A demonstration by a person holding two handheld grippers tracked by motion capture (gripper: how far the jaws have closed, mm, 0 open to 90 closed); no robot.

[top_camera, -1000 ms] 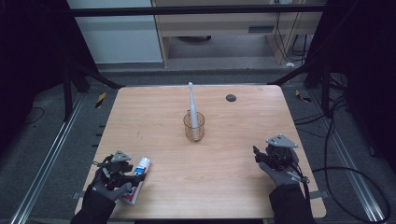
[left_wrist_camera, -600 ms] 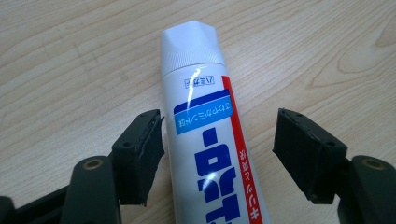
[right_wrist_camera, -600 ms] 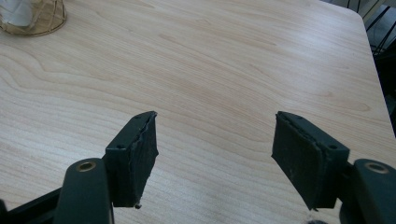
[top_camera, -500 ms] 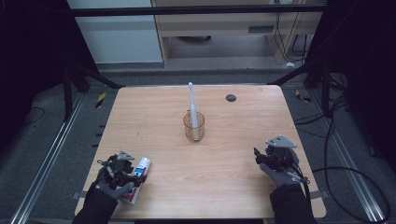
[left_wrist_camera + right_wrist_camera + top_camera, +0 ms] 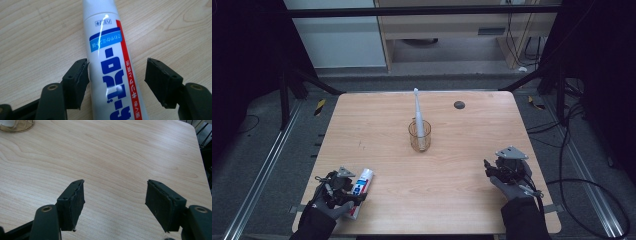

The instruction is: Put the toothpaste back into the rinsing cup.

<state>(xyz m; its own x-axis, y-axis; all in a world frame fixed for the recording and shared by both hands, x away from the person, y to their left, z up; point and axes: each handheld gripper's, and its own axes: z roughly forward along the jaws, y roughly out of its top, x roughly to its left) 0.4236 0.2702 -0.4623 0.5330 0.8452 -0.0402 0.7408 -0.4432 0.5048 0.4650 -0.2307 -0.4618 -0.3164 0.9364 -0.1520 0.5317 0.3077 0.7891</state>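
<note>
White, with blue and red print, the tube lies flat on the wooden table near its front left corner, cap end pointing away from the person. In the left gripper view the left gripper straddles the tube with its jaws spread: the left jaw touches the tube's side, while the right jaw stands clear of it with bare wood between, so the tube is not pinched. From the high view the same gripper sits over the tube's near end, held in a gloved hand. The right gripper is wide open over bare wood, holding nothing; in the high view it rests near the front right of the table, well apart from the tube. At mid-table stands a clear cup with a white toothbrush upright in it, leaning slightly. A small dark disc lies near the far edge.
</note>
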